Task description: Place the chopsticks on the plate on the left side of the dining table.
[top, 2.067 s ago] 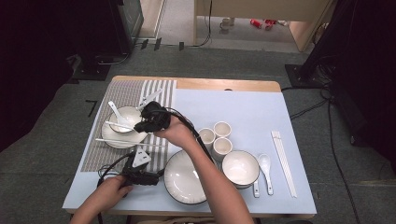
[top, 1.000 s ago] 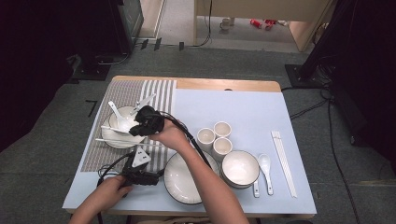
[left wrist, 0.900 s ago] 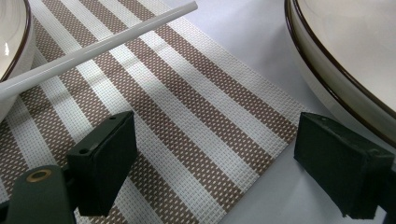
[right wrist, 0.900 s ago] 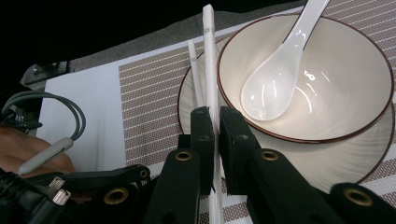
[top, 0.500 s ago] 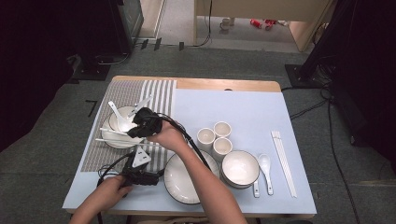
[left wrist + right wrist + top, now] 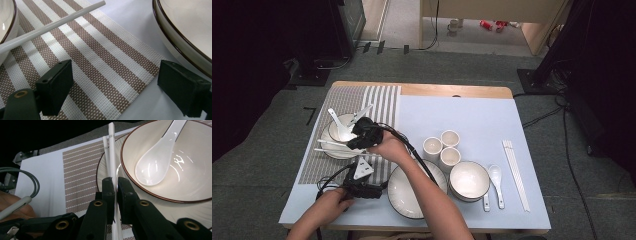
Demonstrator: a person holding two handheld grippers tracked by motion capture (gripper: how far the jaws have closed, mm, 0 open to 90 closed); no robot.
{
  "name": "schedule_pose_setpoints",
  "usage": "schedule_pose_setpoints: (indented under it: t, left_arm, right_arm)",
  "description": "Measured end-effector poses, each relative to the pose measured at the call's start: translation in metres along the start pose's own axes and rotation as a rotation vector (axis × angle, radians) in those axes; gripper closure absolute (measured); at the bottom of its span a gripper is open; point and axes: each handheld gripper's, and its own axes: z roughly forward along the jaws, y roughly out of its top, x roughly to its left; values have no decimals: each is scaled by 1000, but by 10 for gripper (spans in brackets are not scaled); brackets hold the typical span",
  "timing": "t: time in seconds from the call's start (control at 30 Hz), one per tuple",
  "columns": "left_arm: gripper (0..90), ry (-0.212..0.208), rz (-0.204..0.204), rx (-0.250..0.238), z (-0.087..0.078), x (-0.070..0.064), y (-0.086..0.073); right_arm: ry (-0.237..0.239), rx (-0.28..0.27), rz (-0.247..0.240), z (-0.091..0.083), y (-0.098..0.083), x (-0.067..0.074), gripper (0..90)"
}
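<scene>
A white chopstick [image 6: 111, 150] is pinched by the right gripper [image 6: 115, 185], beside the bowl [image 6: 190, 182] on the plate. Next, it could be lifted slowly. The left gripper [image 6: 113, 82] is open over the striped mat [image 6: 100, 62].

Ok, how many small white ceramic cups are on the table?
3, clustered on the pale blue mat right of centre: one at the back, one front left, one front right. None seems hidden.
</scene>
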Motion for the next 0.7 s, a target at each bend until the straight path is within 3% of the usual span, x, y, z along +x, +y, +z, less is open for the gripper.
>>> schedule_pose_setpoints:
  t: [0.7]
  left_arm:
    - [133, 0, -2, -1, 0, 0, 0]
  right_arm:
    - [24, 12, -13, 13, -1, 2, 849]
